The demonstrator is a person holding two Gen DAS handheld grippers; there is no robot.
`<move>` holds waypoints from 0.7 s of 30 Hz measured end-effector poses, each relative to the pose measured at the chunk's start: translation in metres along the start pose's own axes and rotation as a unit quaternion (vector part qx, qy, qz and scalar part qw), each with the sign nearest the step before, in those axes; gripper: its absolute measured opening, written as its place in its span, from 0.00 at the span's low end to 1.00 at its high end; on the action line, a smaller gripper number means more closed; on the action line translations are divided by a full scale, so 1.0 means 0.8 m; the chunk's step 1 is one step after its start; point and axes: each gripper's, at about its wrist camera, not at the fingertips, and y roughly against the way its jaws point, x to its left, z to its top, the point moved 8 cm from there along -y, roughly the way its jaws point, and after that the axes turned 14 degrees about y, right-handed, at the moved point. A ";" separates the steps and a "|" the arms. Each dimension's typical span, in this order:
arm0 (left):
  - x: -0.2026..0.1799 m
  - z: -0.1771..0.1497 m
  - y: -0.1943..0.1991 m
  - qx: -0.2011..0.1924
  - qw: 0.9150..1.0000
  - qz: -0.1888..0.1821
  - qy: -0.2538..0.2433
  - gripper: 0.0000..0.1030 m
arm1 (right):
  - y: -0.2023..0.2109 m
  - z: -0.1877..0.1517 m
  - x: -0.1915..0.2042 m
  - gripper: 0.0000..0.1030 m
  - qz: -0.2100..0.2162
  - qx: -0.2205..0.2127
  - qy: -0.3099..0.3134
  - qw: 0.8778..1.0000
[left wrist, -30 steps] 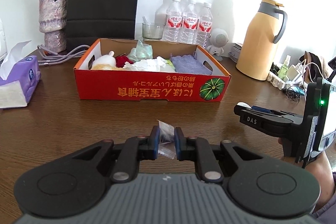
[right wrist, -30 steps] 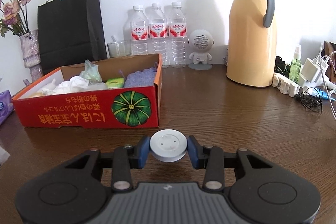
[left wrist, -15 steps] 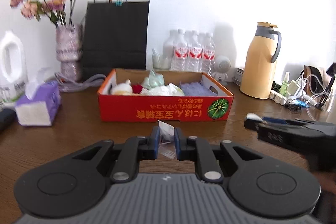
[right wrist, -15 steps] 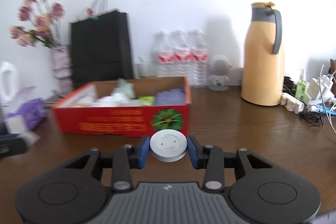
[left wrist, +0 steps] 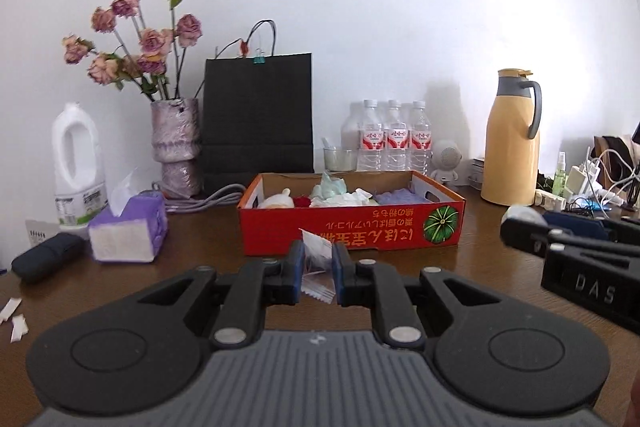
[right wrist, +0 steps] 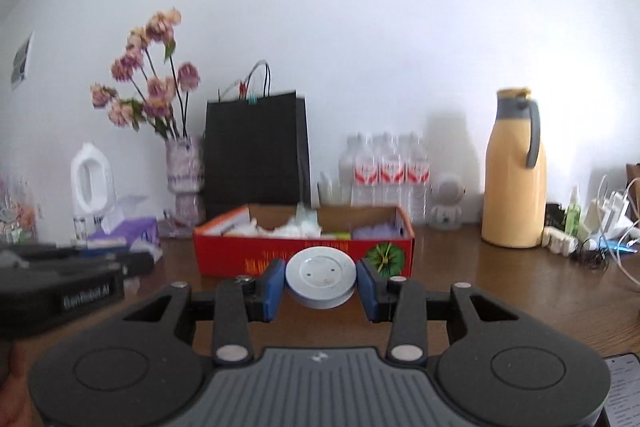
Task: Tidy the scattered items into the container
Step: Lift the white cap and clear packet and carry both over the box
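Between left jaws — plastic packet (left wrist: 318, 263).

Along the back of the brown wooden worktop (left wrist: 208, 251) stands a row of bystanders against the white wall. A mottled vase (left wrist: 176, 147) holds faded pink roses (left wrist: 140, 27), and a black paper bag (left wrist: 258, 119) with thin handles stands just beside it. Three water bottles (left wrist: 396, 139) with red labels cluster next to a small glass (left wrist: 339, 159) and a little white robot figure (left wrist: 447, 161). A tan thermos jug (left wrist: 510, 143) with a grey handle rises further right, near a tangle of chargers and cables (left wrist: 592, 179). At the left stand a white plastic jug (left wrist: 78, 163) and a purple tissue pack (left wrist: 128, 233).
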 end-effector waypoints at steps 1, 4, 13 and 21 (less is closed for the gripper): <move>0.001 0.000 0.006 -0.005 1.000 0.001 0.000 0.15 | 0.006 0.002 0.001 0.37 -0.003 -0.007 0.001 1.000; 0.003 0.002 0.029 -0.032 0.999 0.003 -0.001 0.15 | 0.026 0.006 0.003 0.37 -0.015 -0.034 0.005 0.999; 0.003 0.009 0.076 -0.102 0.995 0.004 0.010 0.15 | 0.077 0.019 0.004 0.37 -0.046 -0.103 0.014 0.993; -0.009 0.039 0.047 -0.108 0.994 -0.012 0.017 0.15 | 0.053 0.037 -0.007 0.37 -0.051 -0.108 0.004 0.993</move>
